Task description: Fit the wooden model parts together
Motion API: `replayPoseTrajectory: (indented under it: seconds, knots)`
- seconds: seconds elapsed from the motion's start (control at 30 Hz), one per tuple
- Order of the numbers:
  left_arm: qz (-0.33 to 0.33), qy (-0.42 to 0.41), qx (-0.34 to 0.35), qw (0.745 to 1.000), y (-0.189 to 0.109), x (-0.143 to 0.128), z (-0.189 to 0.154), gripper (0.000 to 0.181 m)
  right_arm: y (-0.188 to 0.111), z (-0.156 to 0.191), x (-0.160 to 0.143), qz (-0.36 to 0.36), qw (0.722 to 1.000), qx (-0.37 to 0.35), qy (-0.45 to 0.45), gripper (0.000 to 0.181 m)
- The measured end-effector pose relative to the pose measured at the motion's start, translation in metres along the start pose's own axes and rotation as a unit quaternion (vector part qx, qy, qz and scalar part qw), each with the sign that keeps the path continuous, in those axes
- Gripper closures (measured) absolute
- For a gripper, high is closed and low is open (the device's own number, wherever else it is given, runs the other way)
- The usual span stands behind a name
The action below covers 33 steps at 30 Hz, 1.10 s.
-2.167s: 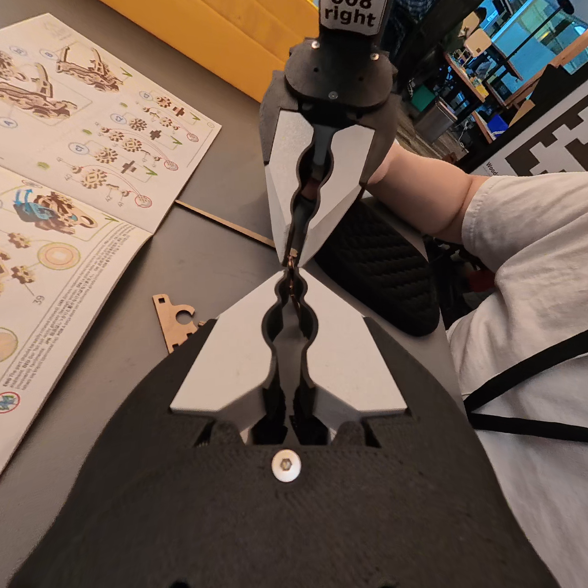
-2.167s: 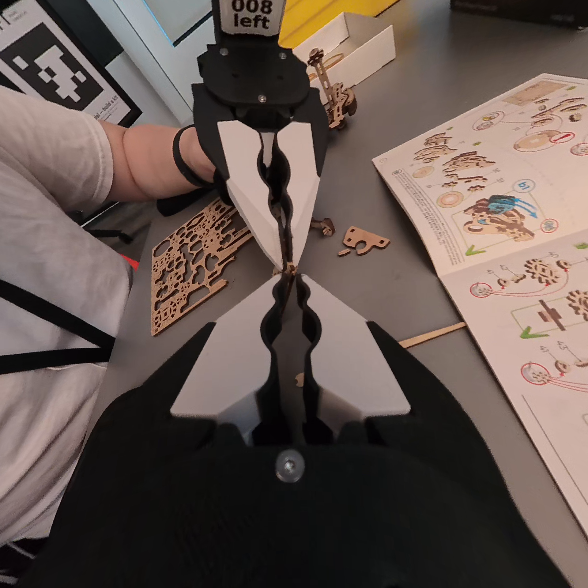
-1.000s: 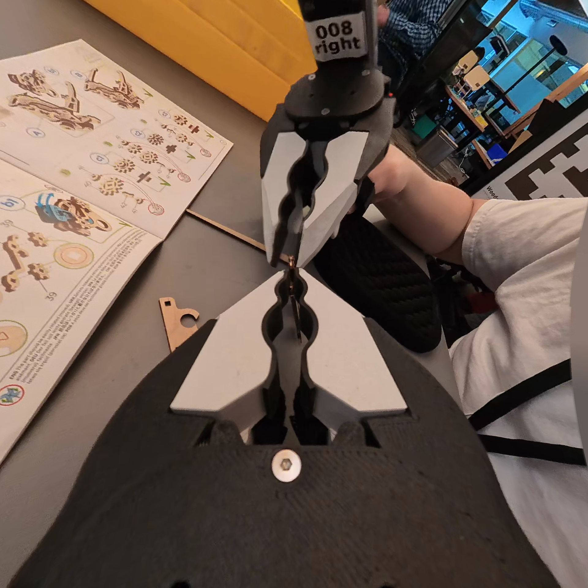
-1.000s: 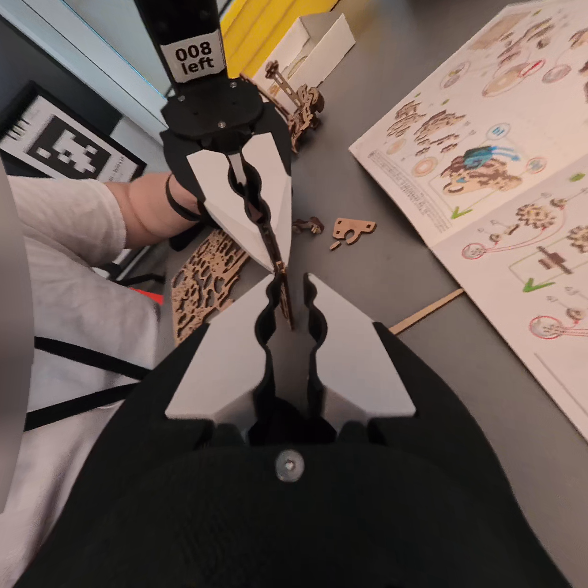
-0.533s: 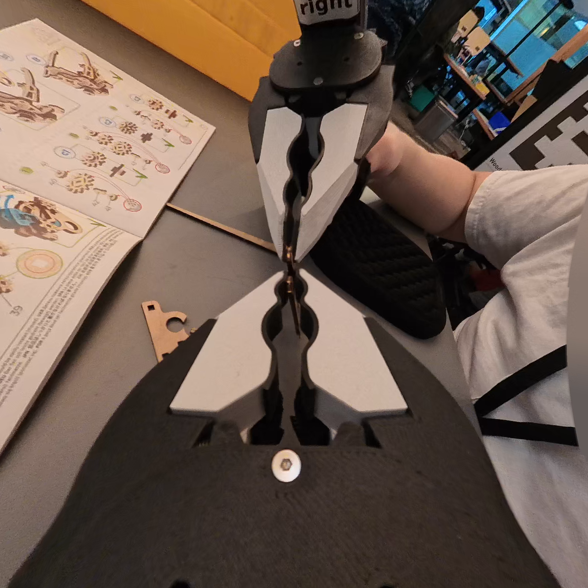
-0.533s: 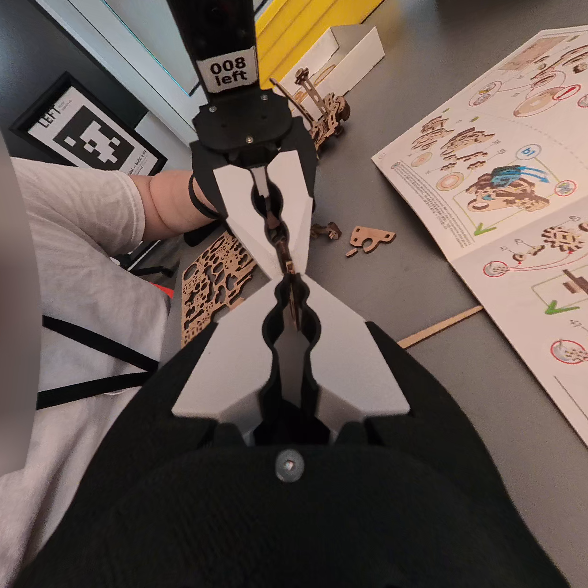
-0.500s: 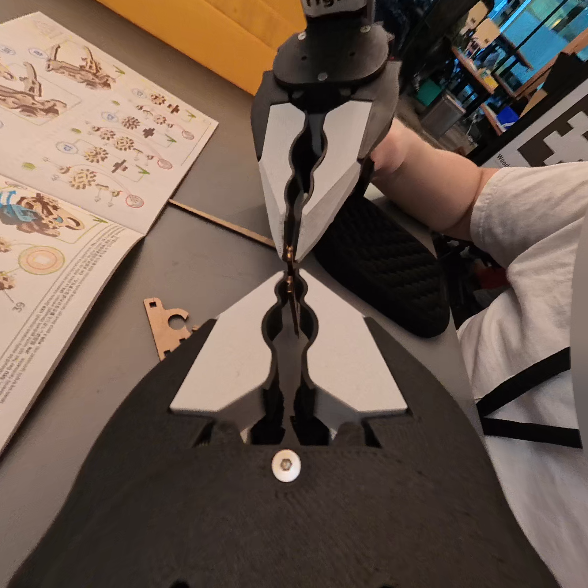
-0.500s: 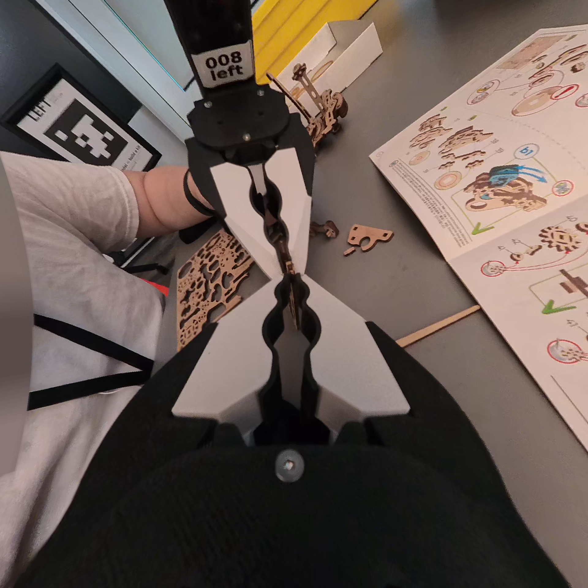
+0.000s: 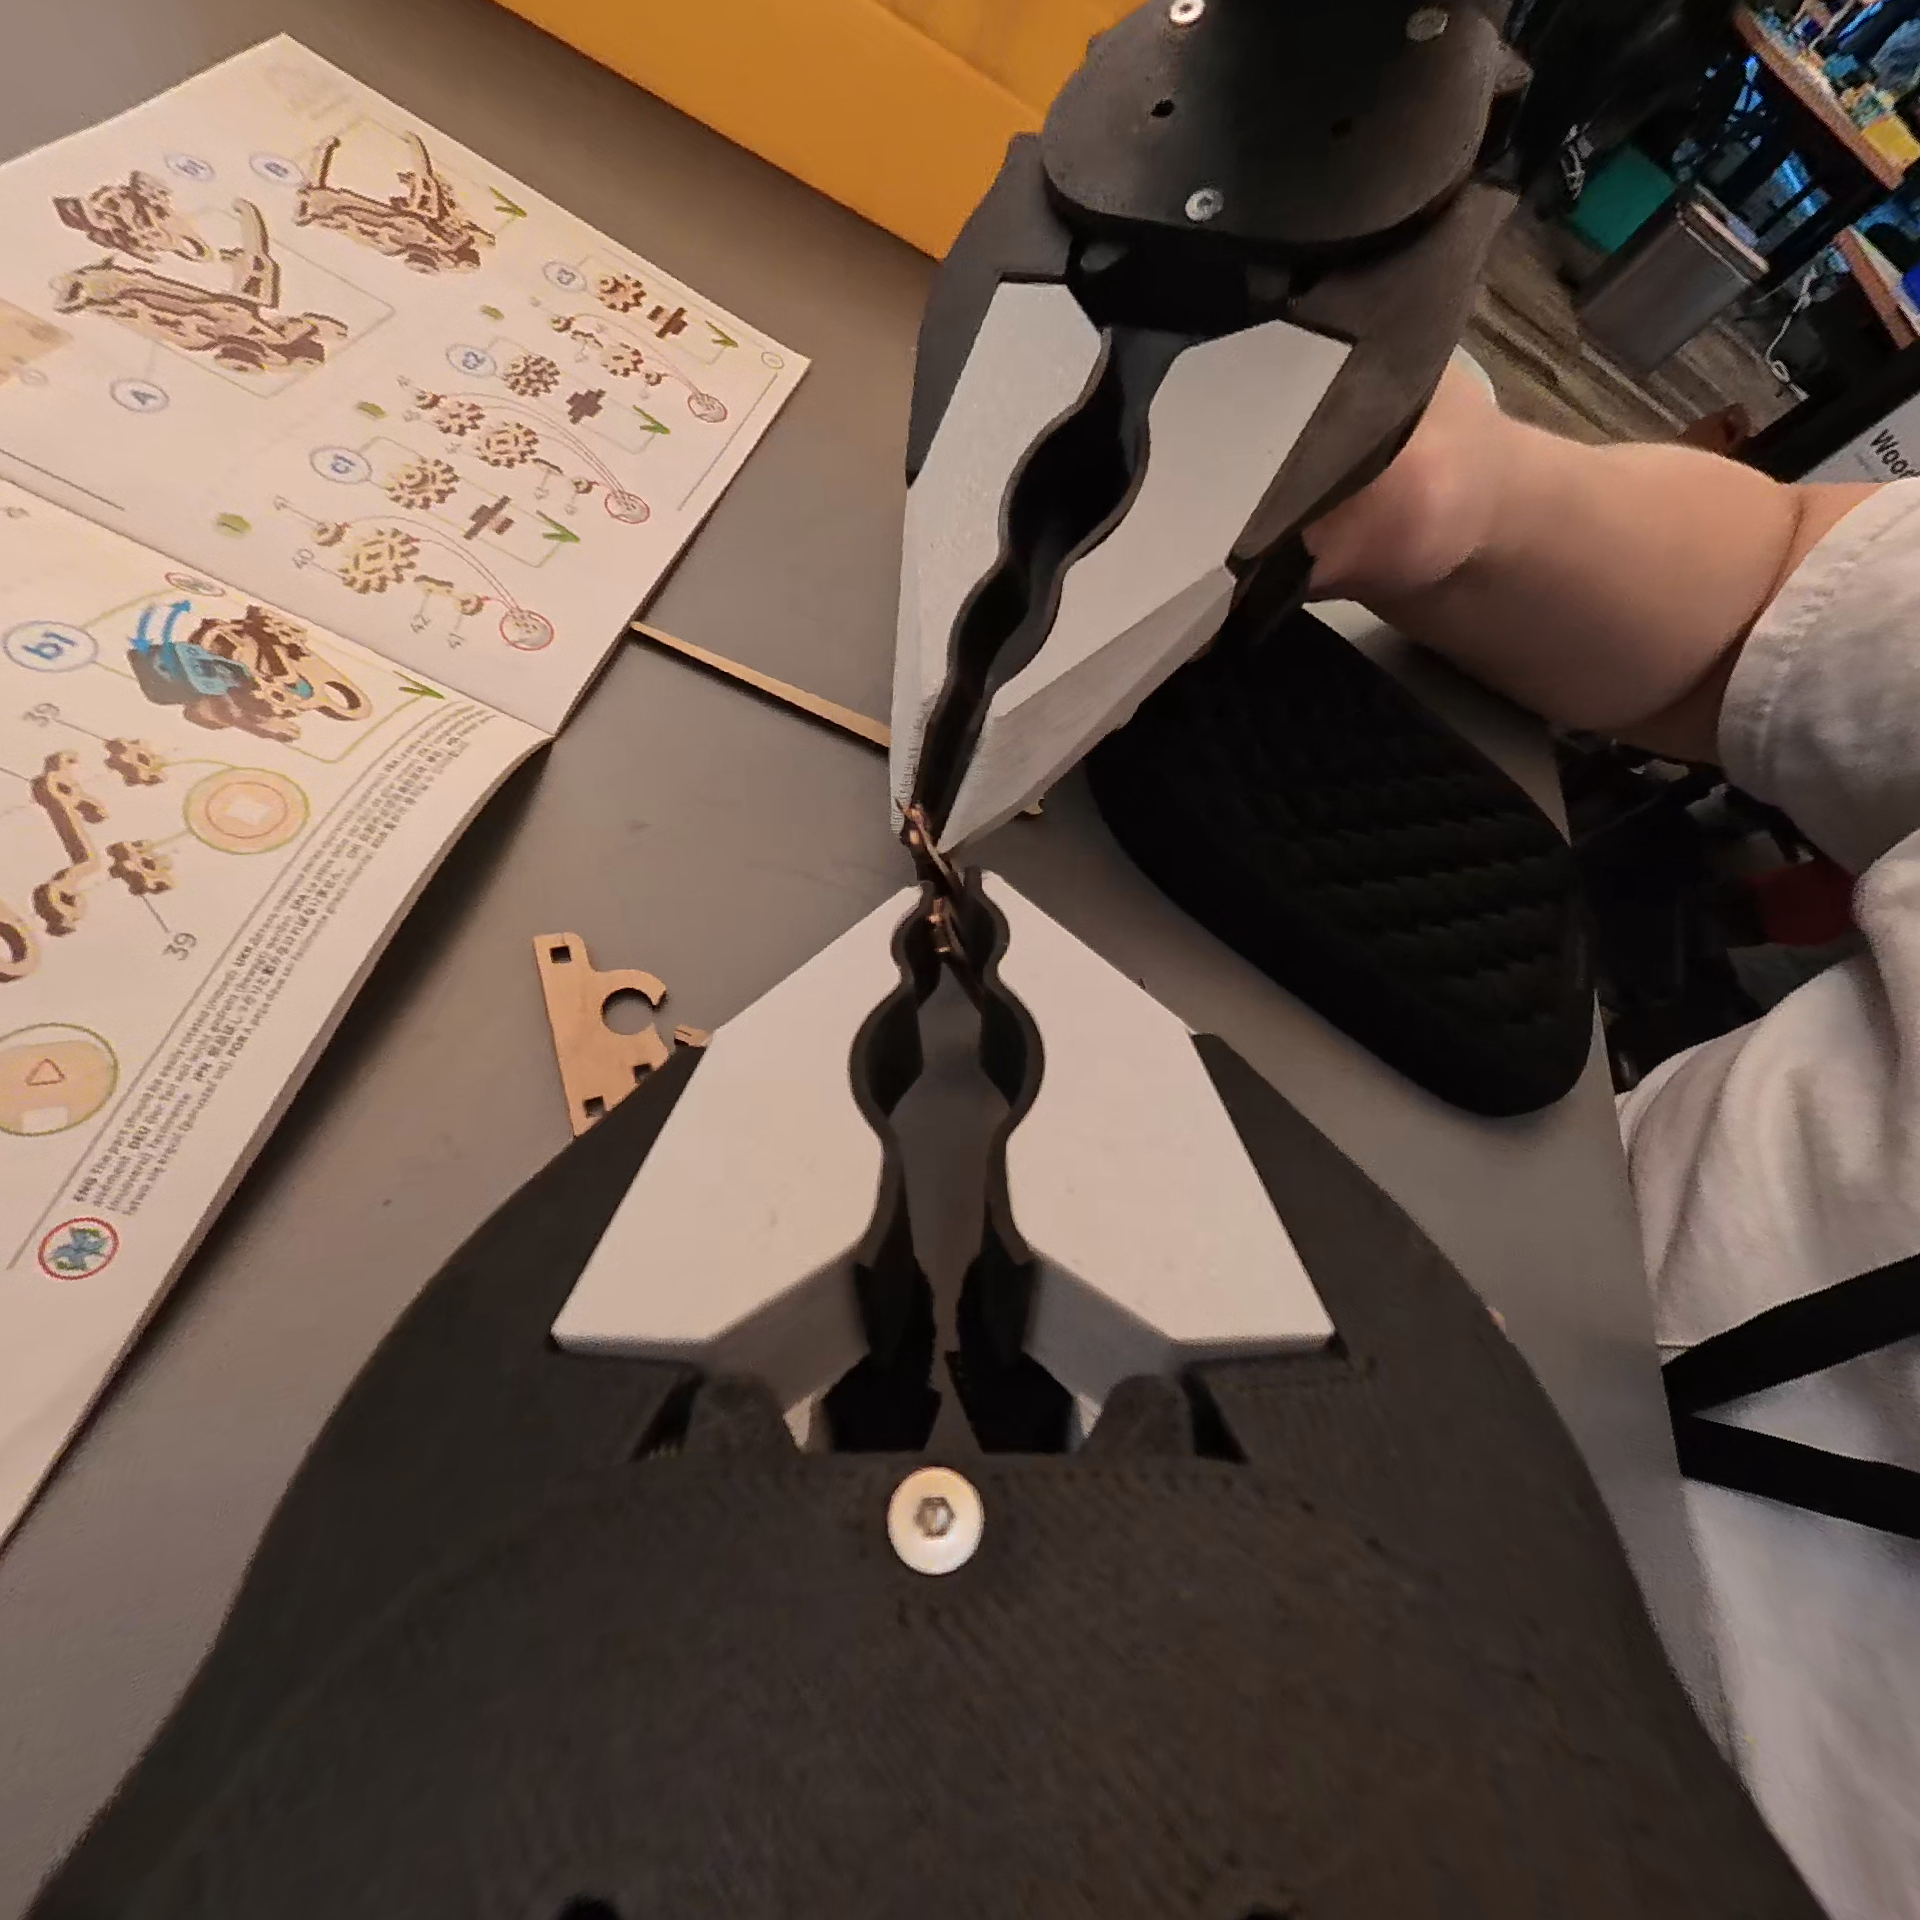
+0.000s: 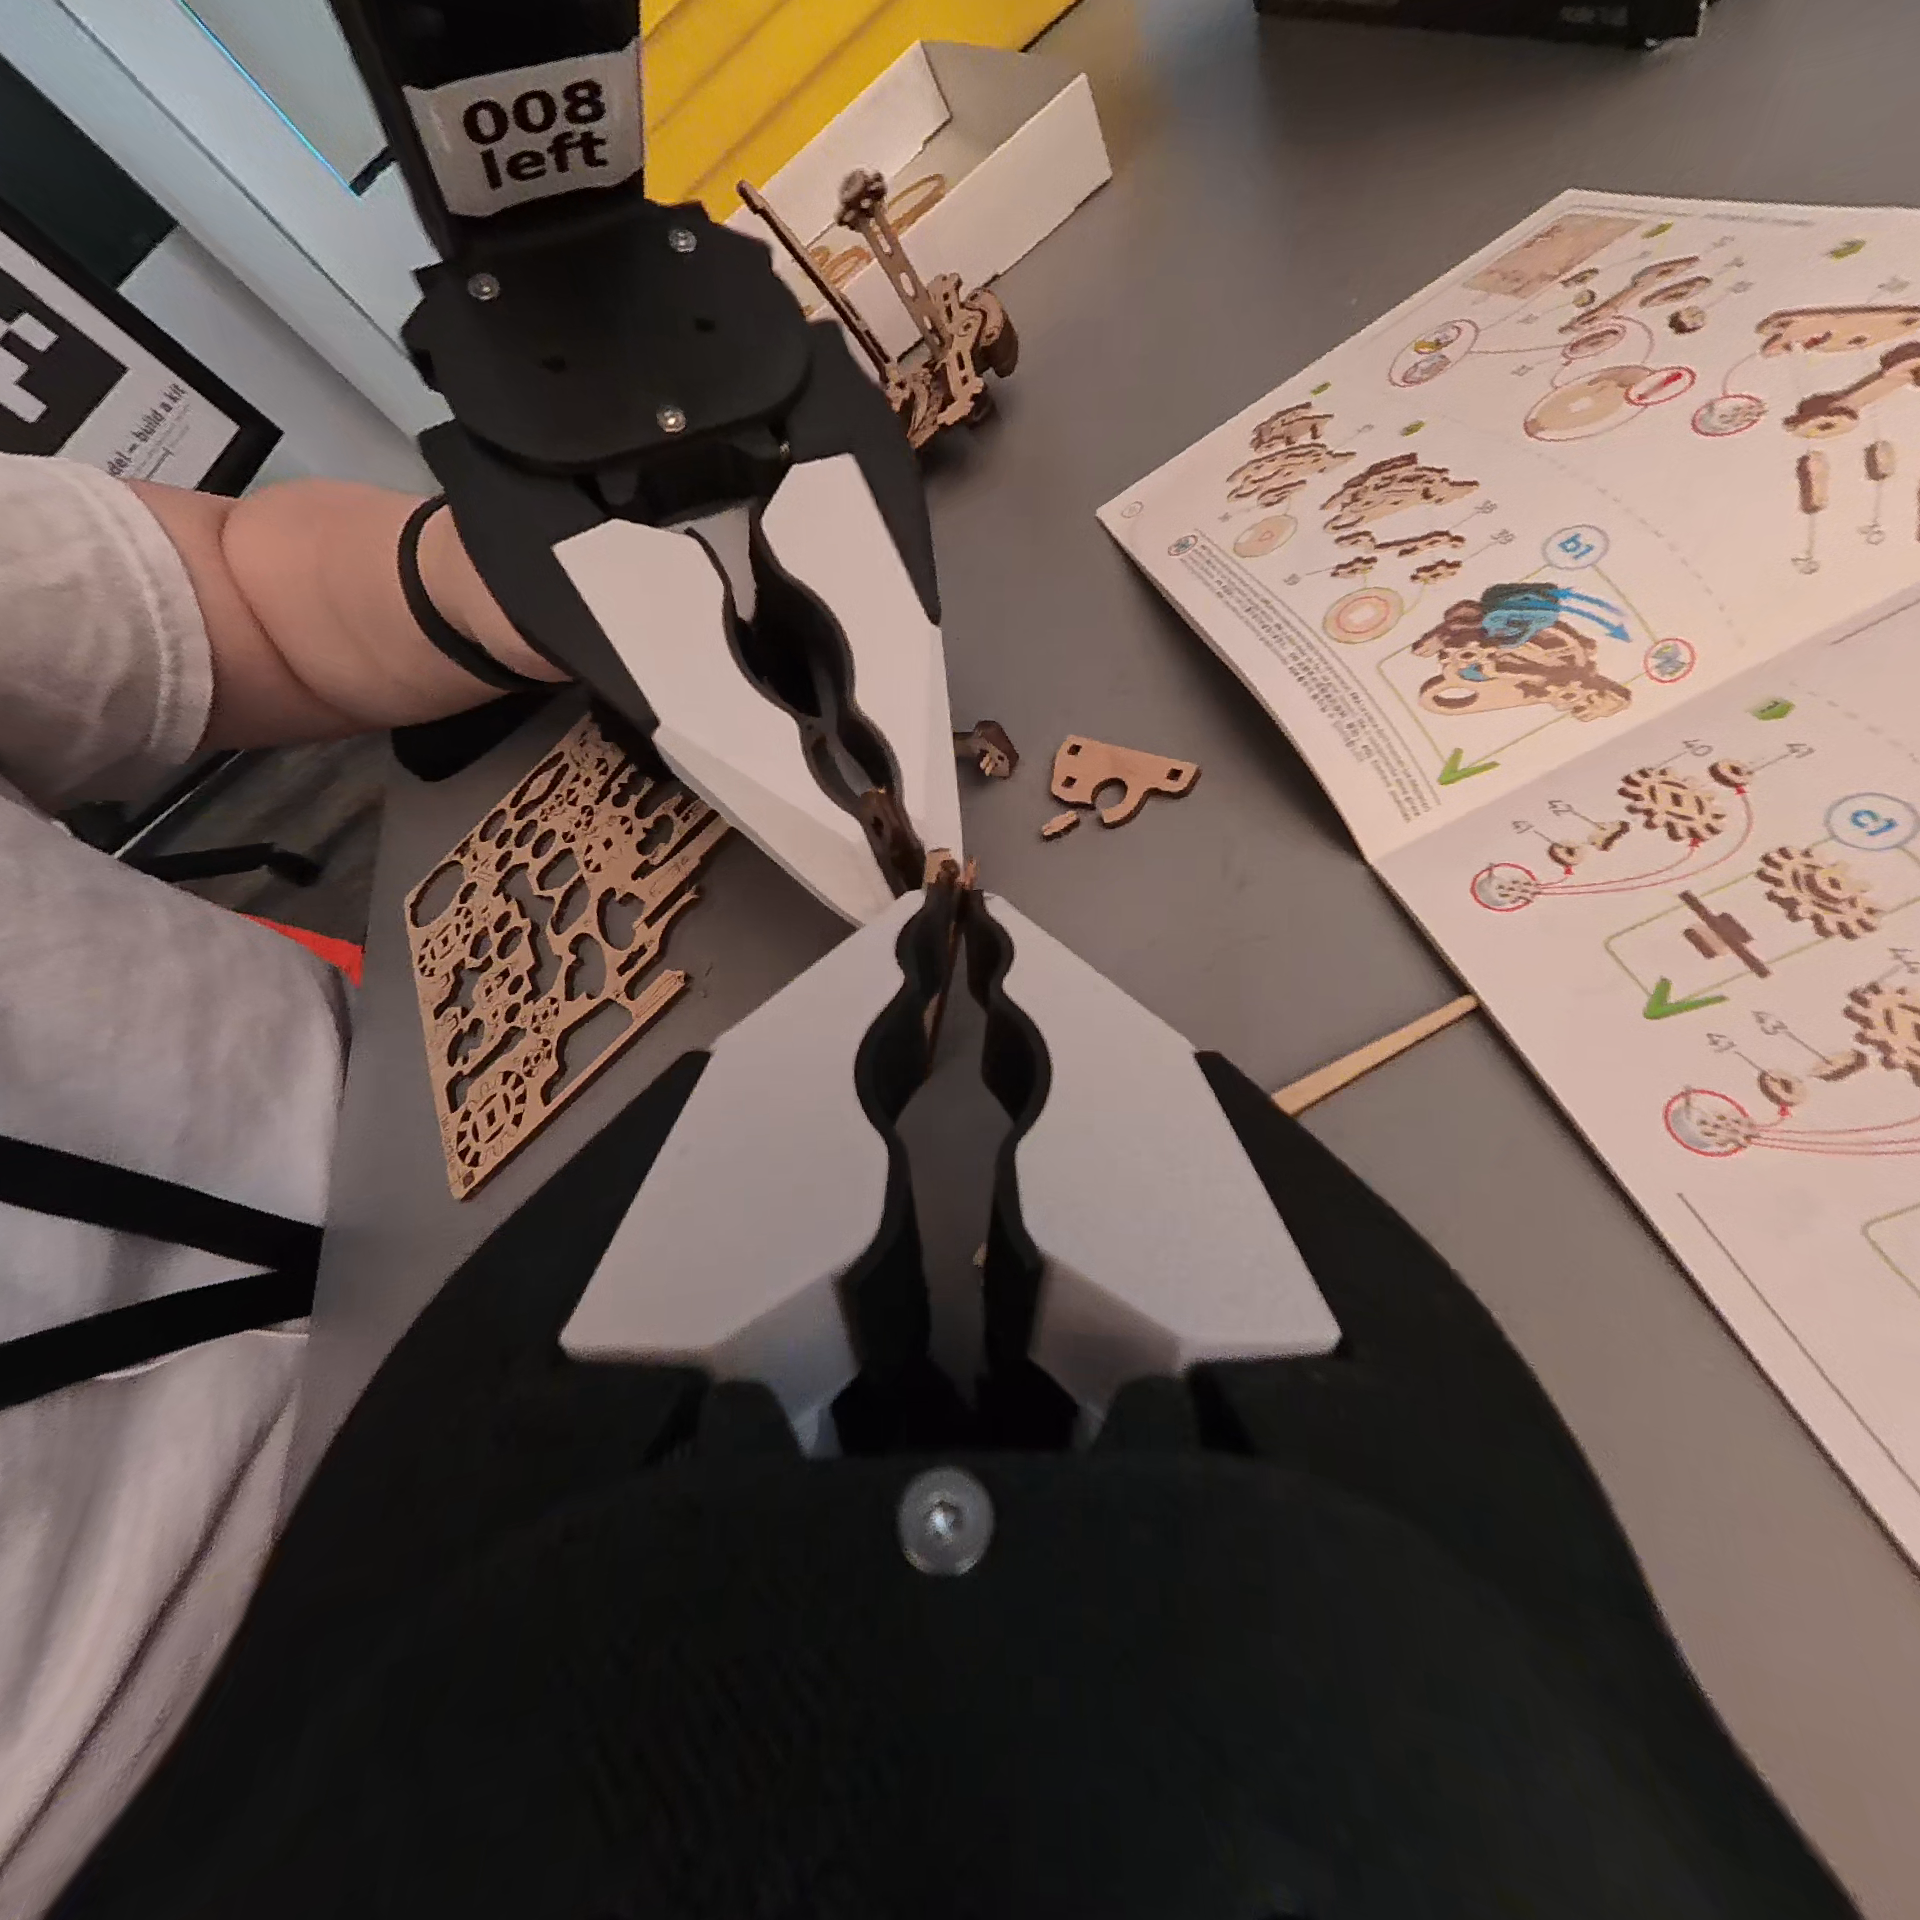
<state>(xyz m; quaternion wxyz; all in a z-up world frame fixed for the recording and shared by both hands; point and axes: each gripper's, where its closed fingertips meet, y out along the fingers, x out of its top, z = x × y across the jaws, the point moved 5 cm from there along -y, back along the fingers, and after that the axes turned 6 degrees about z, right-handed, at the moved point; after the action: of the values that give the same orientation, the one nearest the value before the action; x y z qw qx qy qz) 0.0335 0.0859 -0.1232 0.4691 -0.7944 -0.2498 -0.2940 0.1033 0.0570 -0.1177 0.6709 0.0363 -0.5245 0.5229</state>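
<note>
Above the grey tabletop (image 9: 727, 790), I pinch a thin, laser-cut brown wooden piece (image 9: 943, 920) in my left tongs (image 9: 943, 902), closed tight on it. At twelve o'clock my right tongs (image 10: 940, 891), also clamped, grip a second small wooden part (image 10: 940, 871); the two touch. Both look light, stiff and brittle, so I judge edge holds near the joint safest.

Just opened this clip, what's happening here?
A person holds two grippers tip to tip above a grey table. The left gripper and the right gripper are each shut on a small wooden part, pressing the pieces together where the fingers meet. Whether they have seated is too small to tell. An open instruction booklet, a punched-out wooden sheet and a loose bracket piece lie around.
</note>
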Motion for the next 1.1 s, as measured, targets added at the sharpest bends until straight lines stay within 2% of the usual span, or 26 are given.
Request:
replayPoseTrajectory:
  seconds: [0.13, 0.27, 0.43, 0.67, 1.0, 1.03, 1.1]
  knots:
    - [-0.007, -0.004, -0.026, 1.0, -0.0021, 0.0018, -0.0006, 0.18, -0.0035, 0.001, 0.002, -0.016, 0.999, 0.051, -0.003, 0.181]
    - [-0.006, 0.004, -0.024, 1.0, -0.0021, 0.0017, -0.0016, 0.181, -0.0054, 0.0009, 0.0036, -0.029, 0.997, 0.067, 0.005, 0.181]
    - [-0.006, 0.001, -0.022, 1.0, -0.002, 0.0018, -0.0011, 0.181, -0.0053, 0.0005, 0.0038, -0.026, 0.998, 0.056, 0.001, 0.181]
    - [0.001, 0.031, 0.023, 0.999, 0.0, 0.0019, -0.0056, 0.18, -0.0046, 0.0003, 0.0024, -0.019, 0.999, 0.029, 0.0, 0.181]
    - [0.012, 0.032, 0.049, 0.998, 0.0026, -0.0006, -0.0021, 0.178, 0.0021, -0.0001, 0.0008, -0.005, 0.998, -0.06, -0.031, 0.181]
    - [0.013, 0.035, 0.049, 0.998, 0.0024, -0.0008, -0.0023, 0.178, 0.002, 0.0007, 0.0012, -0.004, 0.997, -0.061, -0.039, 0.181]
    - [-0.005, 0.025, 0.028, 0.999, 0.0004, 0.0018, -0.003, 0.179, -0.0046, 0.0007, 0.004, -0.027, 0.999, -0.019, -0.031, 0.181]
